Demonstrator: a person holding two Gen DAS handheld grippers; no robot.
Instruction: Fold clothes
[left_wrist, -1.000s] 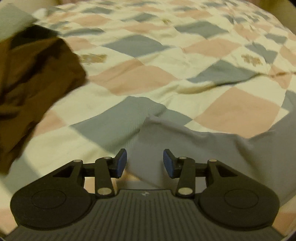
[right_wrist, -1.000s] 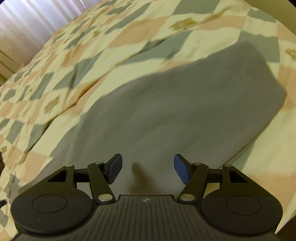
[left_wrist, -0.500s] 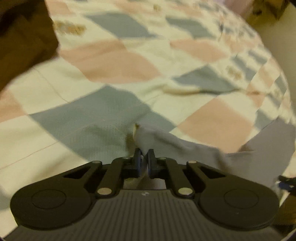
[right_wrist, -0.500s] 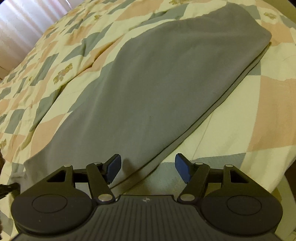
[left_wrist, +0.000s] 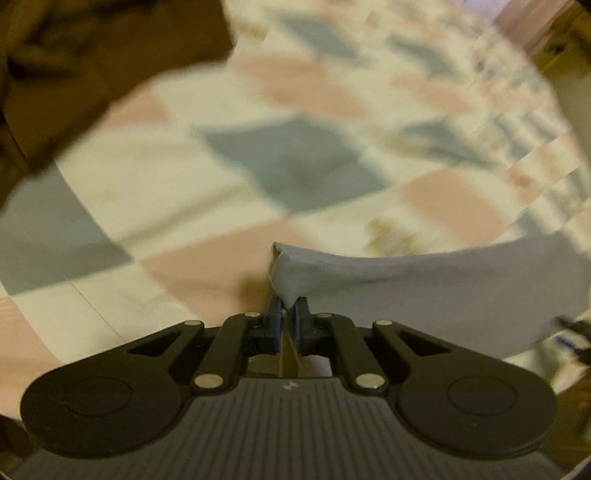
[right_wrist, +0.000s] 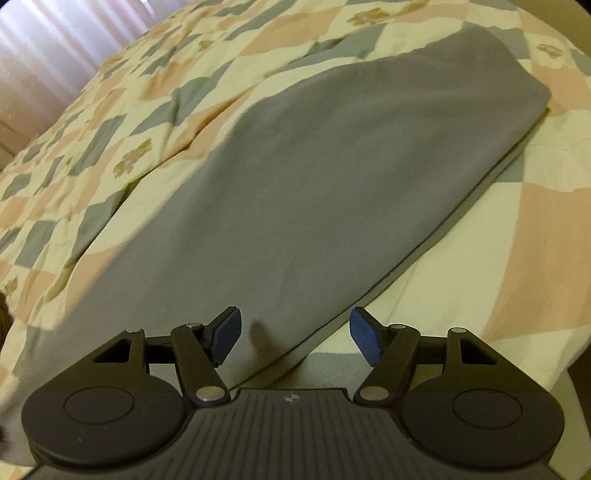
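Observation:
A grey garment (right_wrist: 332, 177) lies folded flat on the checked quilt (right_wrist: 110, 122), reaching from the near left to the far right in the right wrist view. My right gripper (right_wrist: 294, 339) hovers open over its near edge, nothing between the pads. In the left wrist view my left gripper (left_wrist: 287, 323) is shut on a corner of the grey garment (left_wrist: 424, 291), which is lifted off the checked quilt (left_wrist: 207, 236) and trails away to the right. That view is blurred by motion.
A dark brown garment (left_wrist: 85, 66) lies in a heap at the upper left of the left wrist view. A pale curtain (right_wrist: 62, 44) hangs beyond the bed's far left side. The bed's edge drops off at the right of both views.
My left gripper closed on the garment's corner, lifted it and carried it sideways across the quilt. My right gripper slid to the garment's near edge, then stayed still, open.

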